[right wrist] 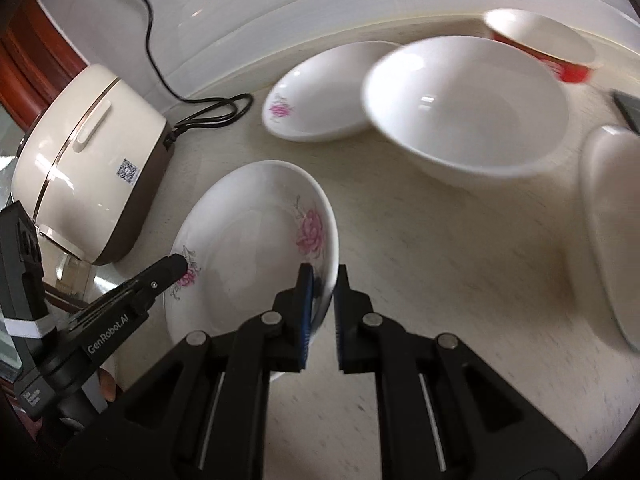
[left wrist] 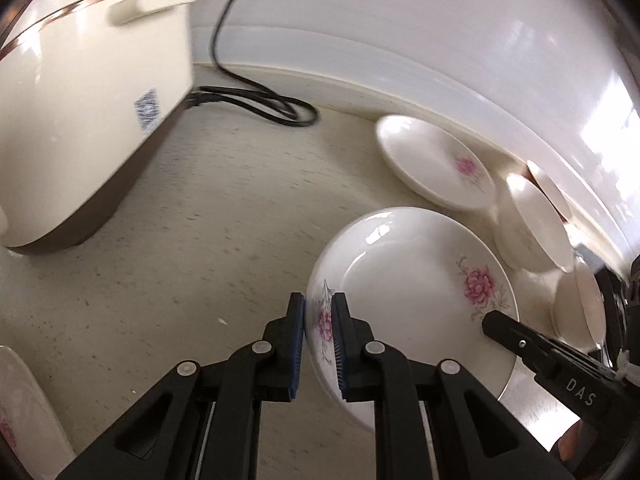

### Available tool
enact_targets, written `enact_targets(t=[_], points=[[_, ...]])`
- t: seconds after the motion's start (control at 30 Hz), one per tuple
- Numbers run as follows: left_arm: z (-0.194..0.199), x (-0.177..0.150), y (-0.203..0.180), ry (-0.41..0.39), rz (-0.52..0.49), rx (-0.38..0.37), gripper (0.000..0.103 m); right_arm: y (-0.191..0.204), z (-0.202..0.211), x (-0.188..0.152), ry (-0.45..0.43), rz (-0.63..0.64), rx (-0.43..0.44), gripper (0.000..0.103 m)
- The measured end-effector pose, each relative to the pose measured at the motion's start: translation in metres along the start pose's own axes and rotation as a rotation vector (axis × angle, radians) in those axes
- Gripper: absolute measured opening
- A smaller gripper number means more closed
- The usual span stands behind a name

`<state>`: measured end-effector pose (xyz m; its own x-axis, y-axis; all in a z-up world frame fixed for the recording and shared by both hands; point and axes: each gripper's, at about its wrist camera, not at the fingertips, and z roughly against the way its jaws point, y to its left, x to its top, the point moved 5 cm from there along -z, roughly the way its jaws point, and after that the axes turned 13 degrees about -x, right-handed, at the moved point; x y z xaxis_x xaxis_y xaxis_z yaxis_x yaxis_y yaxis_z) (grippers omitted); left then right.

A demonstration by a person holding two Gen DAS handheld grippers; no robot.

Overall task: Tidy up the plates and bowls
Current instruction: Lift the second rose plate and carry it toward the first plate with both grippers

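Both tools are clamped on one flowered plate [left wrist: 408,280], on opposite sides of its rim: the left hand-held gripper [left wrist: 319,334] pinches the edge over a pink blossom, and the right hand-held gripper [right wrist: 322,300] pinches the far edge, its pads closed on the thin rim. The plate appears to be lifted just clear of the speckled table [left wrist: 200,208], tilted a little, between the rice cooker [right wrist: 88,168] on one side and the rest of the crockery on the other. A second flowered plate [right wrist: 320,92] lies flat near the wall, beside a large white bowl [right wrist: 468,116]; behind that stands a red-sided bowl [right wrist: 540,44], and another white dish [right wrist: 612,224] sits at the right edge of the right wrist view. The sensible goal seems to be stacking the held plate on its twin by the wall. To do that well, the two hands should travel together at a matched pace, so the rim is neither stretched nor twisted out of the pads; glazed ware is slippery, and a pinch on a thin lip gives little margin. Keep the plate level, carry it high enough to clear the big bowl's rim and the cooker's black cord [left wrist: 256,100], centre it over the lower plate, lower it until it seats, and only then release both sides together.
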<state>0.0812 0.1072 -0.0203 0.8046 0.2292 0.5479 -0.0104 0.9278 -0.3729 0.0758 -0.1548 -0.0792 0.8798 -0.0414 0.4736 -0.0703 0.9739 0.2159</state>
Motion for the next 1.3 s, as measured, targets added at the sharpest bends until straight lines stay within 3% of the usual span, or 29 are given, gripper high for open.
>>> enact_targets(t=[0.27, 0.57, 0.73, 1.3], points=[[0.006, -0.013, -0.032, 0.033, -0.081, -0.065, 0.014, -0.028, 0.027, -0.023, -0.046, -0.072, -0.039, 0.012], [0.020, -0.023, -0.049, 0.027, -0.095, -0.129, 0.014, -0.038, 0.056, -0.038, -0.101, -0.128, -0.051, 0.012], [0.026, -0.027, -0.054, 0.016, -0.096, -0.132, 0.014, -0.053, 0.074, -0.050, -0.115, -0.135, -0.045, 0.012], [0.032, -0.033, -0.056, 0.012, -0.079, -0.146, 0.014, -0.050, 0.072, -0.052, -0.099, -0.150, -0.033, 0.012]])
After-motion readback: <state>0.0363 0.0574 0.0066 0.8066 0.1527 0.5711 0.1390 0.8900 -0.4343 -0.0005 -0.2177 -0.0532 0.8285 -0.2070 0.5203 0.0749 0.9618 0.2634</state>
